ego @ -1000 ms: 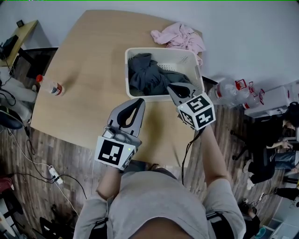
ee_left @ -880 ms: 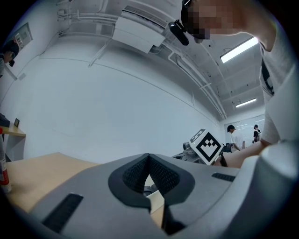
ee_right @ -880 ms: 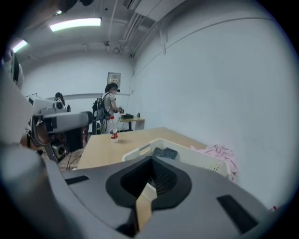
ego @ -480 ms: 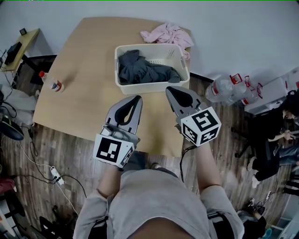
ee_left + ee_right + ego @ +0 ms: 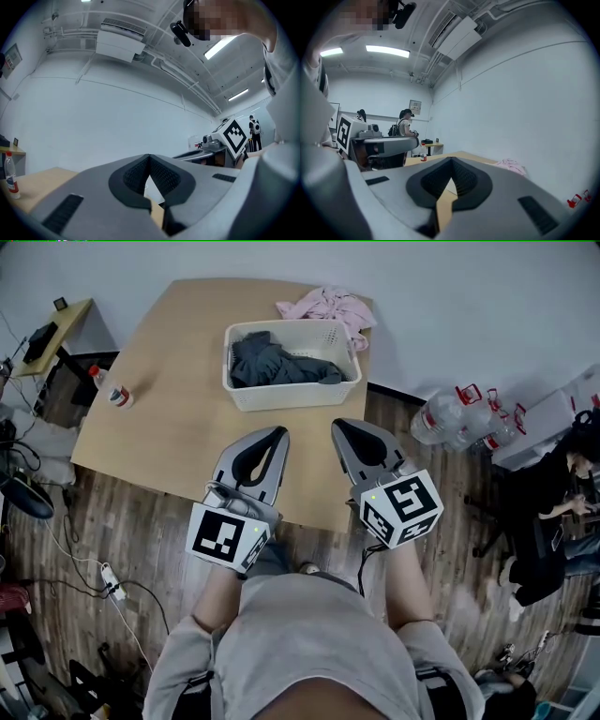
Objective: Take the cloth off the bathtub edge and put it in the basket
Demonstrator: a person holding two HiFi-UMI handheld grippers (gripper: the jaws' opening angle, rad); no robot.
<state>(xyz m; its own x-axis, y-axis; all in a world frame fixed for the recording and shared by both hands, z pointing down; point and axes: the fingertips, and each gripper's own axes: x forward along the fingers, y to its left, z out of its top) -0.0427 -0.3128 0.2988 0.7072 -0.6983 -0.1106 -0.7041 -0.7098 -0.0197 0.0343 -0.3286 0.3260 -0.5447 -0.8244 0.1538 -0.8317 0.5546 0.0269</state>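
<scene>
A white basket [image 5: 296, 394] stands on the wooden table [image 5: 169, 418] with a dark grey cloth [image 5: 272, 364] lying inside it. Behind the basket, a pink cloth [image 5: 323, 306] is heaped at the table's far edge, and it also shows as the pink cloth [image 5: 511, 165] in the right gripper view. My left gripper [image 5: 273, 434] and right gripper [image 5: 339, 426] hang side by side over the table's near edge, short of the basket. Both are shut with nothing between their jaws. The shut tips of the left gripper [image 5: 149, 157] and of the right gripper [image 5: 451, 160] point slightly upward towards the wall.
A small bottle [image 5: 117, 395] stands near the table's left edge. Large water bottles [image 5: 450, 418] sit on the floor to the right. A side desk [image 5: 52, 329] and cables are at the left, and seated people [image 5: 572, 484] are at the far right.
Both grippers have drawn back from the basket towards the person. The right one was at the basket's front wall a second ago and now hangs over the table's near edge.
</scene>
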